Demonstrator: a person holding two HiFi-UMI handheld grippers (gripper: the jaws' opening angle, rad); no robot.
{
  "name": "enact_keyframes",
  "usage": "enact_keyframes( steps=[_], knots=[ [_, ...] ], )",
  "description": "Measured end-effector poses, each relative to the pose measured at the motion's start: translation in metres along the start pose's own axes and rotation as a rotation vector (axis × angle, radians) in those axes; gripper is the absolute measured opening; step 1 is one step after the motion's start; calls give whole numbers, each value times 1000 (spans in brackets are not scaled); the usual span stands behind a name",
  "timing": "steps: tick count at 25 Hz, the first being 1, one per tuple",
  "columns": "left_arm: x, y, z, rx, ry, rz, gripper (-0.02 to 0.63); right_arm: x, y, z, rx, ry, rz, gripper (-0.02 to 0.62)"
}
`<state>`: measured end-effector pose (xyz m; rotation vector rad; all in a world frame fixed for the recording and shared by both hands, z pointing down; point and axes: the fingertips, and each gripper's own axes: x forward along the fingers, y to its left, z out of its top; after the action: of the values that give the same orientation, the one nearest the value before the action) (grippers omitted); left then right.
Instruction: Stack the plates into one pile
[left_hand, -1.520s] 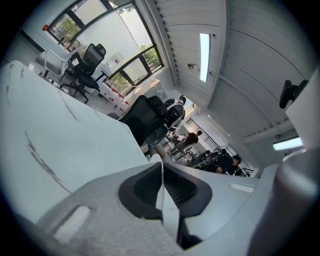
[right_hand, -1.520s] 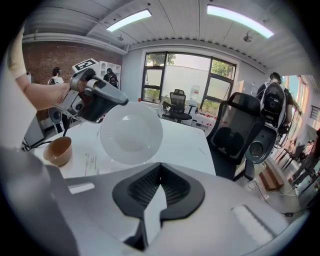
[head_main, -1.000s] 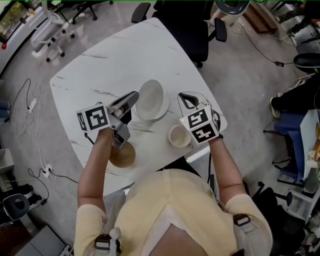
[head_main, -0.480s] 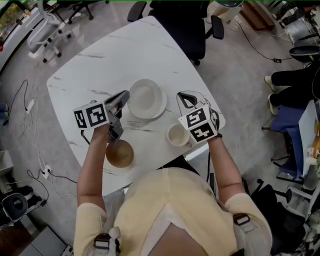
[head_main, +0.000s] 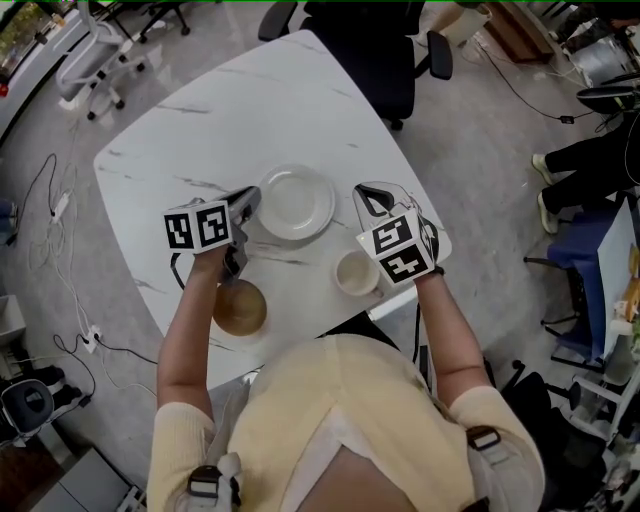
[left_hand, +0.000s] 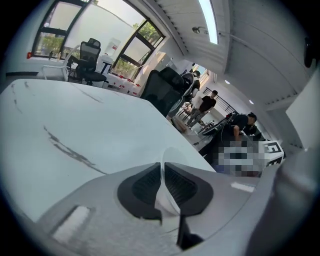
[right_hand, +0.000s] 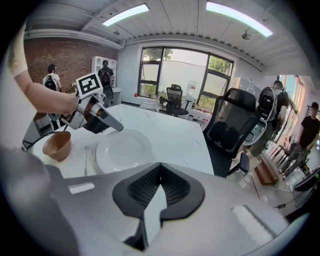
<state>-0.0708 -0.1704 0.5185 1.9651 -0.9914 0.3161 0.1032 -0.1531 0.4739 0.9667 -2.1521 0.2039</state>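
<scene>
**Holding and placement.** The left gripper (head_main: 250, 200) reaches to the left rim of the plate (head_main: 300, 200), which lies flat near the middle of the surface (head_main: 250, 110). Its fingers (left_hand: 145, 185) are nearly closed with the thin rim between them. They have just been easing apart, which I judge to be the release after setting down. In the right gripper view a second rim shows at the plate's left, so it appears to rest on a lower plate (right_hand: 91, 161). If so, the pile is made.

The right gripper (head_main: 364, 192) hangs over the near-right edge with its fingers closed on nothing. It is probably held clear of the left's work.

A cup (head_main: 356, 272) stands by the near edge, just beside the right gripper. A bowl (head_main: 240, 308) sits at the near-left edge. Both are apart from the plates.

**Writing.** No brand or text can be read. The cube (head_main: 200, 228) on each gripper bears only black-and-white square markers.
</scene>
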Motion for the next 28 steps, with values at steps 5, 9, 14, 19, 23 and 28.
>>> enact_keyframes(
  steps=[5, 9, 14, 19, 23, 28],
  knots=[
    [8, 8, -8, 65, 47, 55, 37, 3, 2, 1, 0, 4, 9, 3],
    [8, 13, -7, 173, 84, 128, 40, 3, 1, 0, -1, 8, 11, 3],
    [12, 10, -8, 291, 133, 168, 43, 4, 3, 0, -2, 10, 18, 3],
    [15, 8, -12, 397, 166, 201, 43, 3, 4, 0, -2, 6, 18, 3],
    [14, 9, -10, 471, 155, 239, 8, 2, 5, 1, -2, 0, 15, 3],
    [7, 7, -5, 513, 117, 273, 6, -2, 3, -1, 4, -5, 10, 3]
  ],
)
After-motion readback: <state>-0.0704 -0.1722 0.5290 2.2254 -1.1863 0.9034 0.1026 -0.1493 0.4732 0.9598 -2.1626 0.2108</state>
